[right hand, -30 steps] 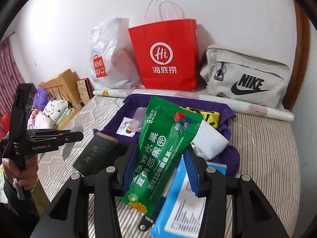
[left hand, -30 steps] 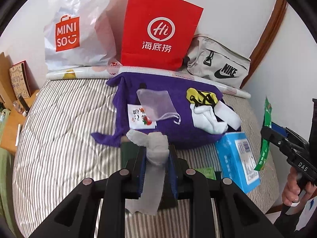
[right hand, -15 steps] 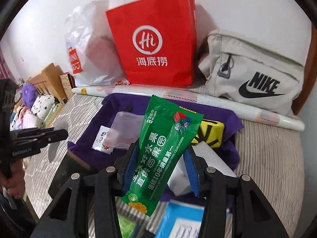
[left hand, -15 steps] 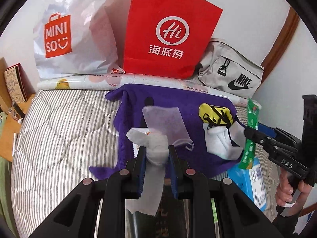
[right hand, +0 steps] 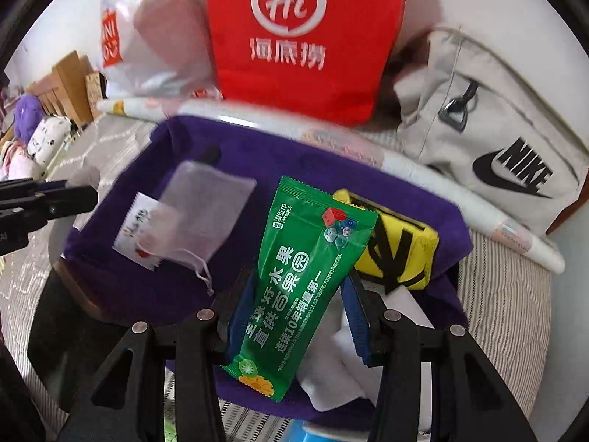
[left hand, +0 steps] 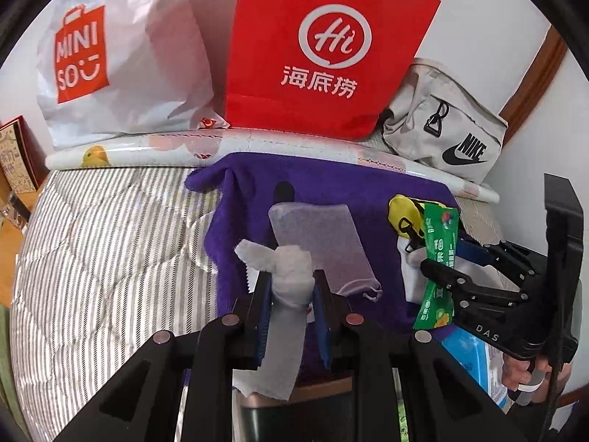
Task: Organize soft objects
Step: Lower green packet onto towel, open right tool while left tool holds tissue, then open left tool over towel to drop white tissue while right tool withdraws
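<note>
Hovering over the purple towel [left hand: 368, 199] spread at the far end of the striped mattress [left hand: 103, 243], both grippers carry cargo. The left gripper [left hand: 291, 294] has its jaws clamped on a crumpled white tissue [left hand: 291, 276], limp and soft, its long axis running along the fingers, right above the sheer mesh drawstring pouch [left hand: 316, 235] near the towel's middle. The right gripper [right hand: 294, 302] pinches a glossy green wet-wipe packet [right hand: 305, 265], long axis pointing up and away, beside the yellow pouch [right hand: 401, 250] by the towel's right edge. Each load likely just needs lowering; the left looks nearer the centre
</note>
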The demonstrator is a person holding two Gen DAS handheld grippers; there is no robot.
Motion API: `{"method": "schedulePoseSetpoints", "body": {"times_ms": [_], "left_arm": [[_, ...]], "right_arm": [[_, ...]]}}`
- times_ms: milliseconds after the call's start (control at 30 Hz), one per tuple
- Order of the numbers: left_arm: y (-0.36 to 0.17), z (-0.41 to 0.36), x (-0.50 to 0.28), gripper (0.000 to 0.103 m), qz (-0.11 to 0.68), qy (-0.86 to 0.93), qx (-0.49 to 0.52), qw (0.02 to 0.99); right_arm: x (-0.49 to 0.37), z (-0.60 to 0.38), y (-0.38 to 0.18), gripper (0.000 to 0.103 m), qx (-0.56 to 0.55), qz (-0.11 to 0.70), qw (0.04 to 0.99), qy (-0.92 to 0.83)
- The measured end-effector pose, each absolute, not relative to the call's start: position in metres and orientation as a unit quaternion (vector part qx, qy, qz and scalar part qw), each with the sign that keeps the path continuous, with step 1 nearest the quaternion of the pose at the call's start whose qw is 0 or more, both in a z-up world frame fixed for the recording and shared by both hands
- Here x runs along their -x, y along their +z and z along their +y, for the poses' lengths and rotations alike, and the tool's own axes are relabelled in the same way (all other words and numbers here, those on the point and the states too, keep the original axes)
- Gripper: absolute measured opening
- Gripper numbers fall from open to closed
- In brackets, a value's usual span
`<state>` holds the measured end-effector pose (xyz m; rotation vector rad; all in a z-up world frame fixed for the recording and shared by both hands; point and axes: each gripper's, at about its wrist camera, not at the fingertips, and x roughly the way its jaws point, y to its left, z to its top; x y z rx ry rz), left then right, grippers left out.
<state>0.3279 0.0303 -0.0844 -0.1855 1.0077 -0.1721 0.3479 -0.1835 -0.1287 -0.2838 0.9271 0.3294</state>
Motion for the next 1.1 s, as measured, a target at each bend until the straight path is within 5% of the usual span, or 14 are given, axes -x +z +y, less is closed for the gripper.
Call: {"method": "schedulePoseSetpoints", "body": {"times_ms": [233,333,767,833,967,1100], "left_arm": [[-0.099,0.027,-0.343,0.021,0.5,-0.103,0.098,0.854],[-0.104,0.027,-0.347,0.021,0.506,-0.106,0.102,0.85],[-0.116,0.023,-0.357,0.022,0.519,-0.107,0.095,0.843],[-0.117,0.022,-0.359,0.026,0.521,-0.111,0.096,0.841],[-0.111,0.019,-0.356,0.058,0.505,-0.113,0.103,0.85],[-0.1,0.014,-0.348,0.06,0.492,-0.104,0.078,0.861]], "right_arm": [[-0.352,-0.184,-0.13,0.052,0.142,0.442,0.872,0.157],[-0.353,-0.183,-0.13,0.063,0.139,0.444,0.87,0.165],[-0.333,-0.203,-0.103,0.064,0.101,0.42,0.885,0.173],[-0.325,-0.207,-0.101,0.064,0.096,0.416,0.888,0.171],[-0.313,-0.213,-0.101,0.064,0.087,0.42,0.888,0.166],[-0.3,-0.216,-0.103,0.064,0.097,0.416,0.89,0.159]]}}
